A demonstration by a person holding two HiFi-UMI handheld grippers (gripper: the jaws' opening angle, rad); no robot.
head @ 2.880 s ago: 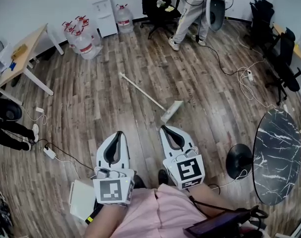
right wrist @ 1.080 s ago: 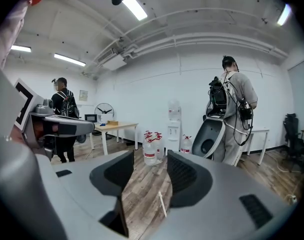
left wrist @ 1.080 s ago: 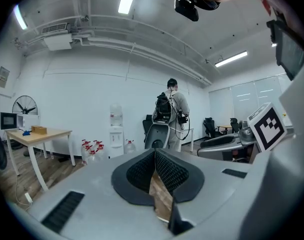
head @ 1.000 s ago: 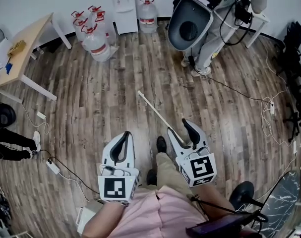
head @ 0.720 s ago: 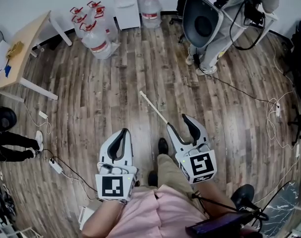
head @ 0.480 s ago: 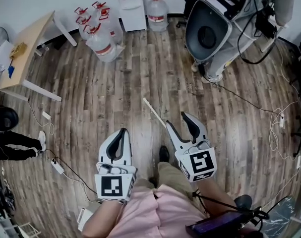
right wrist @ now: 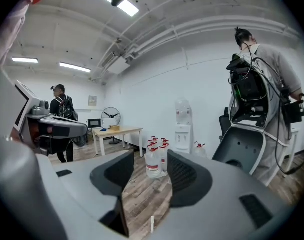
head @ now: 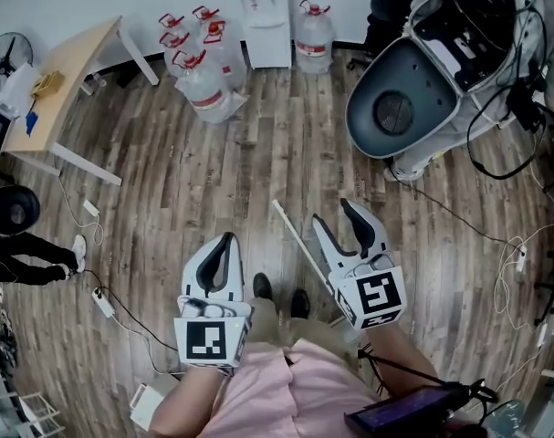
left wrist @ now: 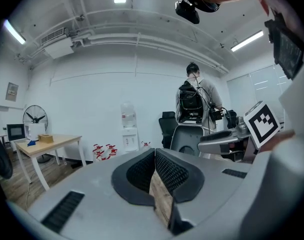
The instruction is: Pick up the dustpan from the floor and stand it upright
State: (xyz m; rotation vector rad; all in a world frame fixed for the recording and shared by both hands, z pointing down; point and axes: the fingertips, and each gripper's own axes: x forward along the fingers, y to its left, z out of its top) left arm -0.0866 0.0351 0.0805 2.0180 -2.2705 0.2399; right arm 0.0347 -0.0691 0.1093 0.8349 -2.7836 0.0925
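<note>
Brown wood-plank flooring is running across the whole room, with a tan wooden table on white legs [head: 68, 69] standing at the far left near the white wall. Clear water jugs with red caps [head: 206, 82] are clustering beside a white water dispenser [head: 266, 15]. Lower down, the left gripper [head: 225, 240] is hanging over the boards with its jaws pressed together and nothing between them. Just right of it, the white long-handled dustpan [head: 293, 231] is lying flat on the floor, showing only its thin handle, which is slanting down under the right gripper [head: 332, 212]. That gripper's jaws are standing spread and empty above the handle. A large grey shell with a white rim [head: 402, 109] is filling the upper right.
</note>
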